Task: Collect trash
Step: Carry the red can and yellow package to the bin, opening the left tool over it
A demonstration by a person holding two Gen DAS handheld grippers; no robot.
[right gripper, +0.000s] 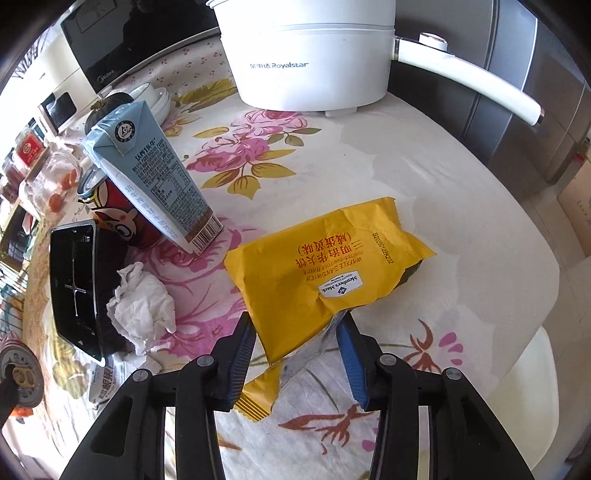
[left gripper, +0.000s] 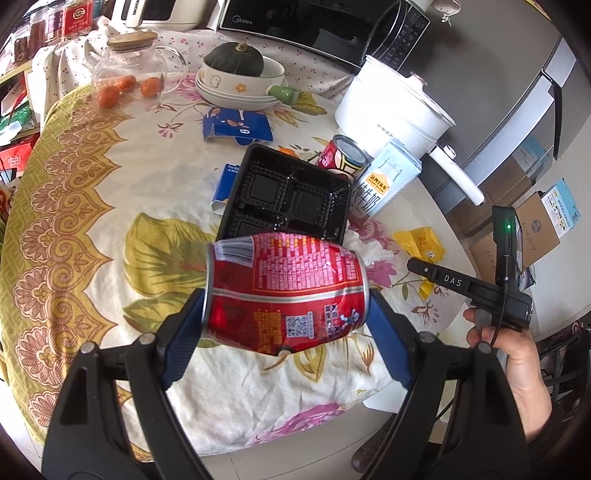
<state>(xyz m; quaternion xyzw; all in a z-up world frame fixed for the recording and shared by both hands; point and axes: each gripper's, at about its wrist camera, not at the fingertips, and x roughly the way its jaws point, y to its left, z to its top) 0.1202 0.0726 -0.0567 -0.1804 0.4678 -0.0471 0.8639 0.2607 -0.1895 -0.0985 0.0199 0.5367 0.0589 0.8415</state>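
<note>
My left gripper is shut on a red drink can, held on its side above the flowered tablecloth. In the right wrist view a yellow snack wrapper lies between the blue pads of my right gripper, which is shut on its crumpled near end. More trash lies around: a black plastic tray, an upright red can, a blue-and-white milk carton, a crumpled tissue and flattened blue boxes.
A white electric pot with a long handle stands behind the wrapper. A microwave, stacked bowls holding a squash and a glass jug with oranges fill the back. The table edge curves at the right.
</note>
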